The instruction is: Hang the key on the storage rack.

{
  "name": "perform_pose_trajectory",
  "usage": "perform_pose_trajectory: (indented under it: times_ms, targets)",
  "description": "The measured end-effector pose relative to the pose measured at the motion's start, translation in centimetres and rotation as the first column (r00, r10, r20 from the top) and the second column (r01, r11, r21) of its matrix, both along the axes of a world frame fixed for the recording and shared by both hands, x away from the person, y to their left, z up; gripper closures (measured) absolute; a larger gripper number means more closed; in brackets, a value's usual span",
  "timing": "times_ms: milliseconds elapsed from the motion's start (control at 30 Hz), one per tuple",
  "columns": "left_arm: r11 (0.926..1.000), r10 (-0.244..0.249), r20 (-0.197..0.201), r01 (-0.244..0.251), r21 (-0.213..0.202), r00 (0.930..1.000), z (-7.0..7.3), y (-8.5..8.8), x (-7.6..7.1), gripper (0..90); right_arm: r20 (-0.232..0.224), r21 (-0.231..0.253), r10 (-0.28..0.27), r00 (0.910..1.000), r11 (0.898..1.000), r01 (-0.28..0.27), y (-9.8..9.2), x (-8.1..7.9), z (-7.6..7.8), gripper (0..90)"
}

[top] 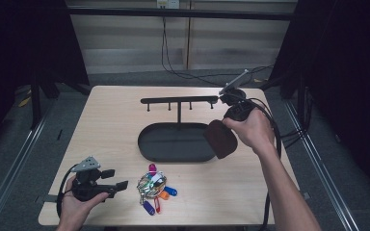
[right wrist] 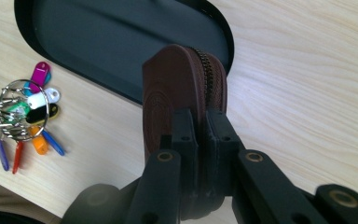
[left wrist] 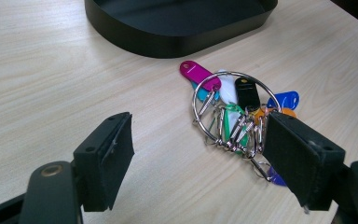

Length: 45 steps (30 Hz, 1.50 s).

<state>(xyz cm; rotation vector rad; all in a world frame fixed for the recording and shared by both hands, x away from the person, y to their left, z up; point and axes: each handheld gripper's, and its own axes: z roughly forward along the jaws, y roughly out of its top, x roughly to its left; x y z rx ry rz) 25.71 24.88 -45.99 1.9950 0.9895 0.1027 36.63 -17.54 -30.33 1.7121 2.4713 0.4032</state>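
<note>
A brown zipped leather pouch (right wrist: 182,91) hangs in the air over the right end of the black oval tray (top: 173,153), pinched by my right gripper (right wrist: 200,135), which is shut on it. In the high view the pouch (top: 220,138) dangles below the right hand. A big metal ring of coloured key tags (top: 154,188) lies on the table near the front edge. My left gripper (top: 112,179) rests just left of the key ring (left wrist: 233,112), its jaws wide open and nothing between them.
Behind the tray (right wrist: 116,42) stands a black rack with a horizontal bar of hooks (top: 179,100). Cables trail off the right edge of the wooden table (top: 115,125). Dark curtains flank both sides.
</note>
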Motion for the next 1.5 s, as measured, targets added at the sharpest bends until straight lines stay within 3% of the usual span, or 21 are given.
perform_pose_trajectory:
  times_ms: [233,400,667,1067,1200,1500]
  targets:
    - [1.0,-0.003,0.001,0.003,0.002,1.0,0.0,0.0,0.0,24.3,0.0,0.03,-0.018,0.9998,0.999,0.018,0.1,1.1,-0.5,83.3]
    - [1.0,-0.005,0.002,0.005,0.002,1.0,0.0,0.0,0.0,24.3,-0.001,0.117,-0.033,0.9995,0.993,0.033,-0.1,2.2,-1.3,83.4]
    - [1.0,-0.006,0.002,0.006,0.004,1.0,0.0,0.0,0.0,24.3,-0.003,0.18,-0.046,0.999,0.983,0.045,-0.2,2.8,-2.3,83.4]
    - [1.0,-0.004,0.002,0.004,0.002,1.0,0.0,0.0,0.0,24.3,-0.015,0.267,-0.076,0.997,0.961,0.078,-0.7,3.1,-3.9,83.5]
    - [1.0,-0.007,0.002,0.007,0.003,1.0,0.0,0.1,0.0,24.3,-0.021,0.313,-0.088,0.9959,0.945,0.09,-0.9,3.3,-4.7,83.5]
    - [1.0,-0.004,0.002,0.004,0.001,1.0,0.1,0.1,0.0,24.3,-0.025,0.345,-0.11,0.9937,0.932,0.111,-1.0,3.6,-5.7,83.6]
